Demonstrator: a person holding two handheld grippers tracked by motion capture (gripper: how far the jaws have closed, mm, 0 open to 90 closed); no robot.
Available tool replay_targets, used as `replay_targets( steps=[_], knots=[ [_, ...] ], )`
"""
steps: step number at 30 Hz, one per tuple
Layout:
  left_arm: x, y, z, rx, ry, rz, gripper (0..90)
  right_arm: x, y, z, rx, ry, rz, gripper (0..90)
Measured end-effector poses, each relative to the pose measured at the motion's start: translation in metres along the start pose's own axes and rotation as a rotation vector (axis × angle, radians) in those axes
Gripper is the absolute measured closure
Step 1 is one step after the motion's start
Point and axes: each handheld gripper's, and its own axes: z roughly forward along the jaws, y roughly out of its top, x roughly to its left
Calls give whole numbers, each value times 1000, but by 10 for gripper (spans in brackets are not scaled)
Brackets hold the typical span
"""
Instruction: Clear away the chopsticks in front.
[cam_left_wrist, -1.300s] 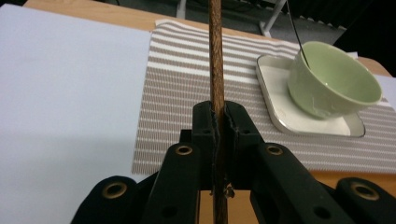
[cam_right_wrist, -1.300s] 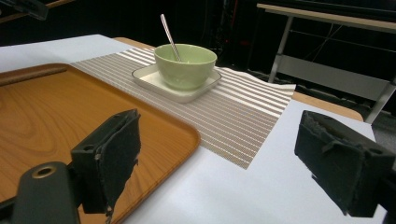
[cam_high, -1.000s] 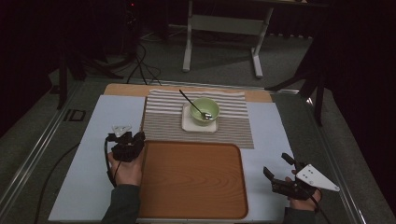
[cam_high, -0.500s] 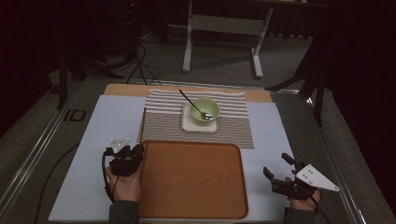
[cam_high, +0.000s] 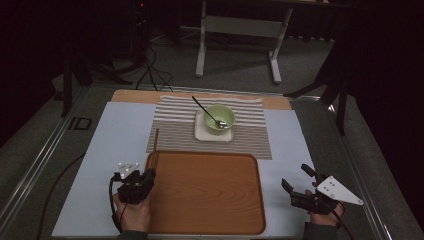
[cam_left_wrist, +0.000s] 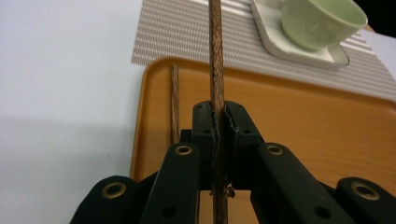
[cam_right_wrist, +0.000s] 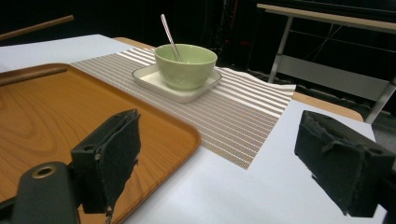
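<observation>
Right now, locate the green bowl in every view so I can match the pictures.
High view: bowl above centre, beyond the tray.
Left gripper view: bowl in the top right corner, cut off by the top edge.
Right gripper view: bowl at upper centre, spoon in it.
Shared landmark: the white plate under the bowl, on the striped mat.
</observation>
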Motion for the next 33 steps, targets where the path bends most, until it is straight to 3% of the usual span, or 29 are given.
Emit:
replay_targets(
  steps=[17,33],
  knots=[
    [0,-30,-3,55,23,-2,841,1,0,1,1,3,-3,138],
    [0,-43,9,112,52,1,839,1,0,1,3,3,0,138]
  ],
)
